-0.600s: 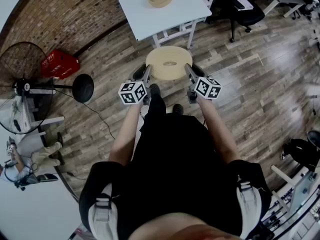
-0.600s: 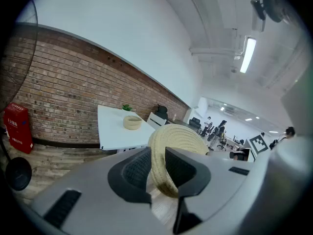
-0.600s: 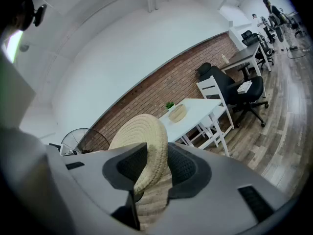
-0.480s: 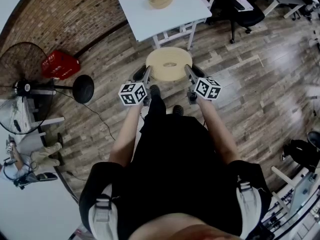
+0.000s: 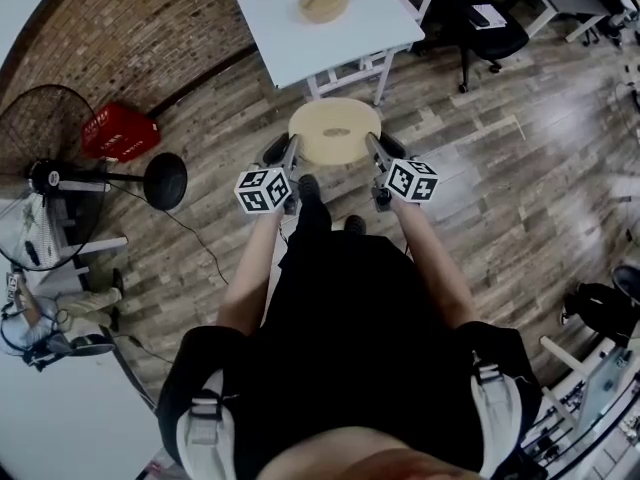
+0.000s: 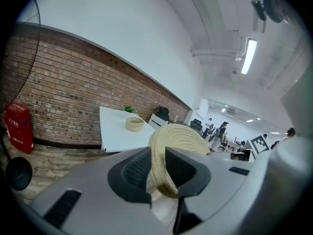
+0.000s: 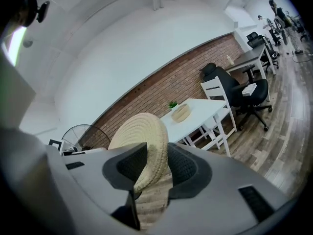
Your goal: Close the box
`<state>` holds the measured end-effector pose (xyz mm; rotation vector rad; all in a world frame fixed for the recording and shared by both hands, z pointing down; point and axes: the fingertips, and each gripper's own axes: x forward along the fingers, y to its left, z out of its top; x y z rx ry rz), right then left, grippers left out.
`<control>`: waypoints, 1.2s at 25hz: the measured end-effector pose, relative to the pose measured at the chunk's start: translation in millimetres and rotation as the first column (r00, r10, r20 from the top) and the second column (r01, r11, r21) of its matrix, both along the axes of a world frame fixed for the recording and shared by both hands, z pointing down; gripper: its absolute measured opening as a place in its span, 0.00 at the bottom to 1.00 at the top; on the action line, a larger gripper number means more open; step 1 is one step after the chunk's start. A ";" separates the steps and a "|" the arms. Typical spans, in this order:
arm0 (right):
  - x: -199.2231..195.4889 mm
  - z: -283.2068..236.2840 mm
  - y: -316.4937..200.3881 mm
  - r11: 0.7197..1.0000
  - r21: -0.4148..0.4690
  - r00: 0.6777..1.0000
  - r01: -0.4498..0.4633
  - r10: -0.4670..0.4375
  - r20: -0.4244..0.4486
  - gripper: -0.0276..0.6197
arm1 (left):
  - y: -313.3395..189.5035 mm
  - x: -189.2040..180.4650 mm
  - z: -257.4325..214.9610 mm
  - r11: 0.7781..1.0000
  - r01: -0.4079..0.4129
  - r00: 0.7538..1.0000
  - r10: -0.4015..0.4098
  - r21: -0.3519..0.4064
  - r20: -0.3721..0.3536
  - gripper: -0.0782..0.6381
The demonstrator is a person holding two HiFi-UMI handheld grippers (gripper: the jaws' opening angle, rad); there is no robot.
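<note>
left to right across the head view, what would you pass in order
standing fan → red crate → left gripper → woven lid → right gripper → black office chair

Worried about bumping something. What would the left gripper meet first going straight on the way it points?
The left gripper clamps the lid; beyond it, probably the near edge of the white table, though depth is unclear.
</note>
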<state>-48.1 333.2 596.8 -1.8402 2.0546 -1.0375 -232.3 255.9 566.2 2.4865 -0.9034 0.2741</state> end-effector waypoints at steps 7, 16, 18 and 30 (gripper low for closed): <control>-6.0 4.0 -12.6 1.000 -0.018 1.000 0.017 -0.018 -0.022 0.24 | -13.6 -4.4 0.6 1.000 0.007 1.000 -0.007 -0.005 -0.011 0.24; -14.2 10.4 -45.0 0.998 -0.048 0.998 0.034 -0.036 -0.047 0.24 | -49.2 -9.8 9.0 1.000 0.004 1.000 -0.004 -0.027 -0.017 0.24; -13.6 12.9 -55.8 0.998 -0.056 0.998 0.026 -0.028 -0.049 0.24 | -61.6 -8.4 12.7 0.999 -0.003 1.000 0.002 -0.035 -0.018 0.24; -7.1 12.5 -138.8 0.996 -0.082 0.997 -0.025 0.019 -0.072 0.24 | -160.4 5.8 20.1 0.997 -0.063 0.998 0.062 -0.051 -0.021 0.24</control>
